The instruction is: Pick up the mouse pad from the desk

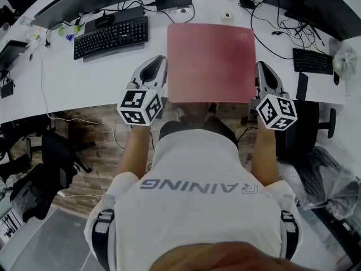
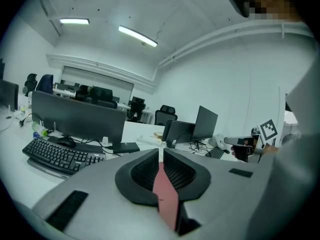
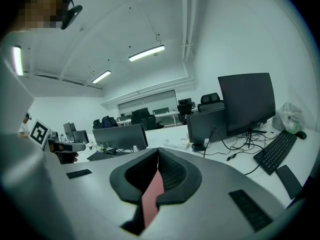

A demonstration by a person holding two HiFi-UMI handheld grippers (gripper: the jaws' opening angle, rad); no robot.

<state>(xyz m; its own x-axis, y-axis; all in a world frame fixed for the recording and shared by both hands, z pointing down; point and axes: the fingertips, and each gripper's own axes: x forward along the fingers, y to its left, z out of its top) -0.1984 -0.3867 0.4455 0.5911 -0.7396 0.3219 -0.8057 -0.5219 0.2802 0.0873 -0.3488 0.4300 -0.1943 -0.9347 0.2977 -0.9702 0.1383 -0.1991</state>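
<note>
Left gripper view showed the left gripper (image 2: pixel 161 170) clamped shut on a thin edge of the mouse pad (image 2: pixel 166 199), a pink-red strip running down between its ribbed dark pads. The right gripper view showed the same: the right gripper (image 3: pixel 157 176) was closed on the pad's opposite edge (image 3: pixel 150 200).

In the head view the left gripper (image 1: pixel 159 68) and right gripper (image 1: pixel 261 73) pinched the pad's left and right sides near its near corners. The mouse pad (image 1: pixel 211 61) was a large, plain, dull-red rectangle with rounded corners. It was stretched flat between them, its near edge about level with the worktop's near edge.

Bare white worktop (image 1: pixel 84 86) lay left of the left gripper. A black keyboard (image 1: pixel 111 37) sat farther back toward the far-left corner. Beyond the pad's far edge were a small white object (image 1: pixel 226 16) and cables. A second keyboard (image 1: pixel 312 61) lay by the right edge, well apart from the pad.
</note>
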